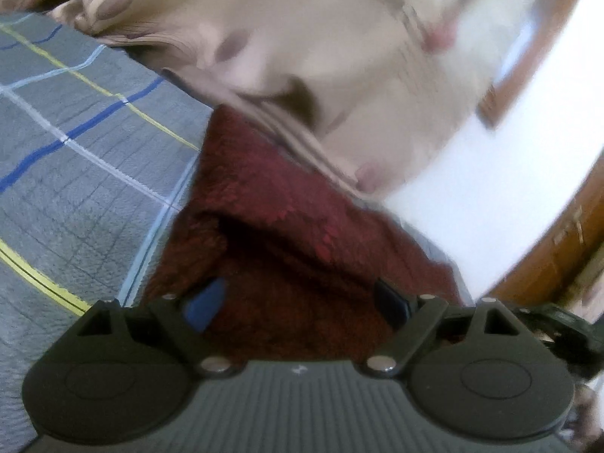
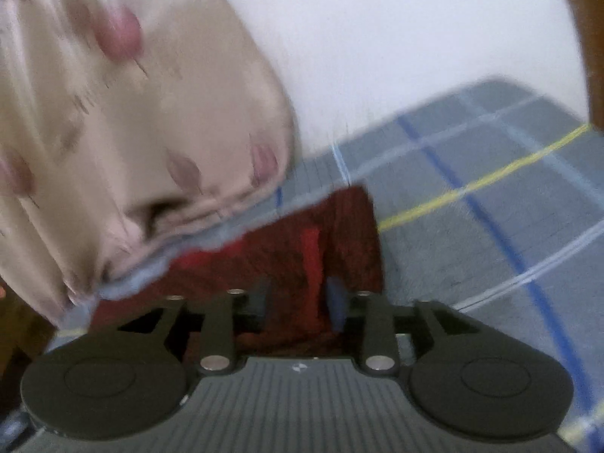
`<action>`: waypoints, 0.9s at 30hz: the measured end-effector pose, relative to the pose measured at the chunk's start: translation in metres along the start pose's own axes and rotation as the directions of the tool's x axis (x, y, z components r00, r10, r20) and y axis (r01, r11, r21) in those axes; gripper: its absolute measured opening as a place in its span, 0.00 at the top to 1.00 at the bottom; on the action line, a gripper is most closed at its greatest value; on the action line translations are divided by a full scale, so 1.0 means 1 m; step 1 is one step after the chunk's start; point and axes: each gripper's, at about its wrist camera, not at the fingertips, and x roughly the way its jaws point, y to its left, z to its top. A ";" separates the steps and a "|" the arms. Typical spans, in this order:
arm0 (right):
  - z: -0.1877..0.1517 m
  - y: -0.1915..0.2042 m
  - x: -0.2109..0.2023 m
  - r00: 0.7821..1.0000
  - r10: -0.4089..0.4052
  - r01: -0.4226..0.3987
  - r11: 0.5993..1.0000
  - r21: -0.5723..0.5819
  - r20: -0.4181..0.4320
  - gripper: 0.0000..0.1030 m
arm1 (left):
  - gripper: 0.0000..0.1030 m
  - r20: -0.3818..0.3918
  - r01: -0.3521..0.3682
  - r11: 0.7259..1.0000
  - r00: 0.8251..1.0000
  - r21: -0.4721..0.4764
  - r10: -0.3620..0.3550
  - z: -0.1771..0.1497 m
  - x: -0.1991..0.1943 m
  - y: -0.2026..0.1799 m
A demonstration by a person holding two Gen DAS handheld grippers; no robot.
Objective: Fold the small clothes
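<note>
The left gripper [image 1: 298,302] is wide and the right gripper [image 2: 298,298] pinches the red cloth [image 2: 302,241], which might slip out.

Bedroom: checked bedsheet [image 1: 75,158], floral pillow [image 2: 124,132]

I see a dark red cloth [image 1: 287,226], fuzzy and rough like terry, matt. The bedsheet [image 1: 75,173] under it looks quilted, grey check, matt. The pillow [image 2: 124,120] is smooth cream fabric with a faint sheen. My left gripper [image 1: 302,298] is matt black plastic with shiny metal pins.
</note>
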 end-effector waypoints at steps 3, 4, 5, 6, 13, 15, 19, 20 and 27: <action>-0.015 -0.002 -0.059 0.997 0.061 -0.062 0.998 -0.014 -0.037 0.40 | 0.15 -0.041 0.087 0.993 0.996 0.076 -0.084 -0.001 -0.036 -0.008; -0.023 -0.004 -0.079 0.994 0.089 -0.091 0.995 -0.036 -0.057 0.30 | 0.15 -0.065 0.106 0.989 0.993 0.105 -0.100 -0.003 -0.048 -0.008; -0.034 -0.006 -0.101 0.992 0.096 -0.102 0.992 -0.070 -0.087 0.24 | 0.15 -0.094 0.125 0.983 0.989 0.138 -0.113 -0.004 -0.064 -0.007; -0.048 -0.009 -0.125 0.990 0.085 -0.096 0.990 -0.107 -0.111 0.18 | 0.15 -0.102 0.129 0.979 0.988 0.155 -0.114 -0.007 -0.077 -0.005; -0.129 -0.030 -0.240 0.983 0.000 -0.013 0.997 -0.071 -0.182 0.17 | 0.15 -0.117 0.148 0.985 0.984 0.085 -0.138 -0.048 -0.163 0.031; -0.148 -0.035 -0.252 0.981 -0.015 0.003 0.998 -0.060 -0.192 0.17 | 0.15 -0.132 0.144 0.985 0.982 0.090 -0.131 -0.064 -0.180 0.037; -0.168 -0.042 -0.247 0.977 -0.025 0.018 0.999 -0.033 -0.211 0.18 | 0.15 -0.201 0.135 0.990 0.972 0.047 -0.123 -0.089 -0.197 0.047; -0.171 -0.040 -0.243 0.974 -0.026 0.016 0.999 -0.046 -0.226 0.18 | 0.15 -0.216 0.135 0.990 0.968 0.037 -0.124 -0.093 -0.198 0.049; -0.190 -0.038 -0.221 0.956 0.021 -0.032 0.999 -0.034 -0.292 0.26 | 0.15 -0.351 0.125 0.990 0.926 -0.070 -0.142 -0.111 -0.160 0.063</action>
